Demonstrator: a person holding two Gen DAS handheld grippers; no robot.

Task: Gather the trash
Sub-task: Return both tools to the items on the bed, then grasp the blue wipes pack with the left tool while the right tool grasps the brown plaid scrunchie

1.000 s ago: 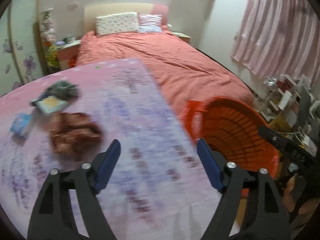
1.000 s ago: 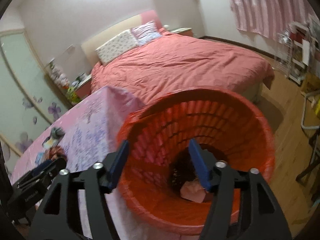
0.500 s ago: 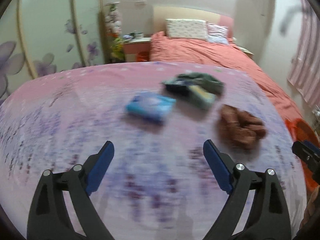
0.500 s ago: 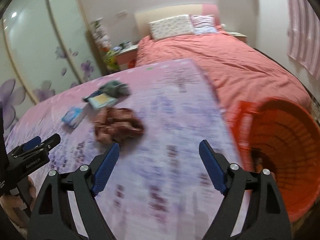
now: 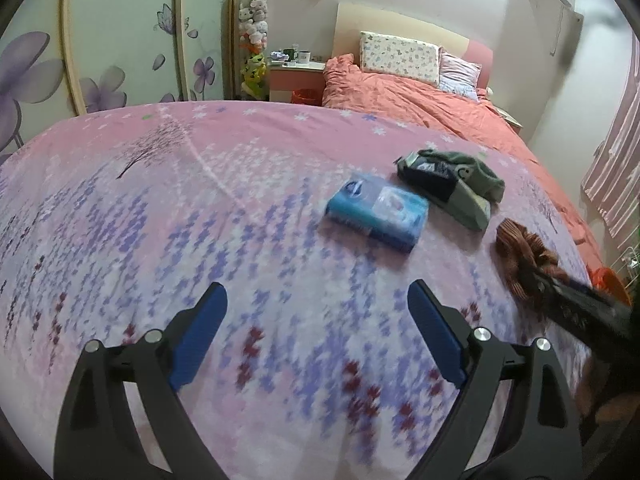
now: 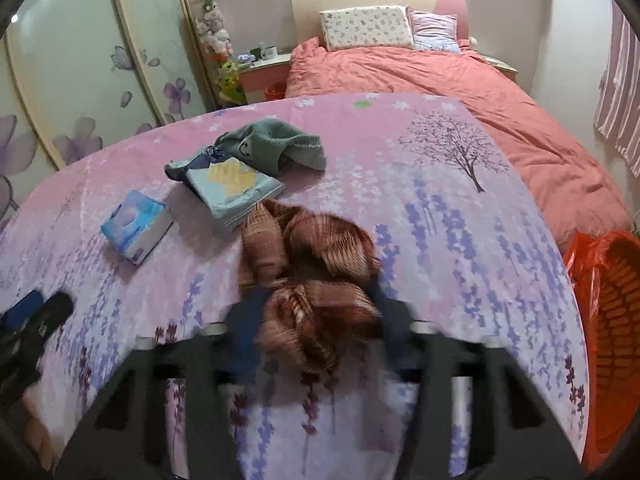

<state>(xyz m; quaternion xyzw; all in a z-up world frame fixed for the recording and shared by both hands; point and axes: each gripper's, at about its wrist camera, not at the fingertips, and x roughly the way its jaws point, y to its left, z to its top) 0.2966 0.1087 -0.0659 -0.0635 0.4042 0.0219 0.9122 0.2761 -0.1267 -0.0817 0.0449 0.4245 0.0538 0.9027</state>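
brown cloth: we read the brown striped bundle (image 6: pixel 316 276) as the current trash item. It lies on the surface, near end between our right gripper's fingers, rest bunched ahead of them.
right gripper: the right gripper (image 6: pixel 316 320) is closing, cloth between the fingers. Heavy blur, so we can't tell if the pads press it yet.
left gripper: the left gripper (image 5: pixel 318 332) is wide and opening, nothing between the fingers, only bare surface under it.
blue pack: blue tissue pack (image 5: pixel 376 210) ahead and slightly right of the left gripper. Looks like its likely next target; that's our guess.
flat packet: pale flat packet (image 6: pixel 234 192) just ahead-left of the right gripper, its near corner touching or just beside the brown cloth.
green cloth: green-grey cloth (image 6: pixel 276 148) beyond the packet, draped against its far side.
bin: orange basket (image 6: pixel 612 320) with a bag liner, far right of the right gripper, off the surface edge.
surface: pink floral cover (image 5: pixel 160 208), soft fabric.
risk 1: the fingers may pinch only one fold, so the loose bundle unrolls or drops on the way to the bin.
risk 2: closing low could grab the cover with the cloth and drag the other items.
risk 3: the cloth may snag the packet and pull it along.
risk 4: the grippers work close together, so the left reaching right could clip the right one.
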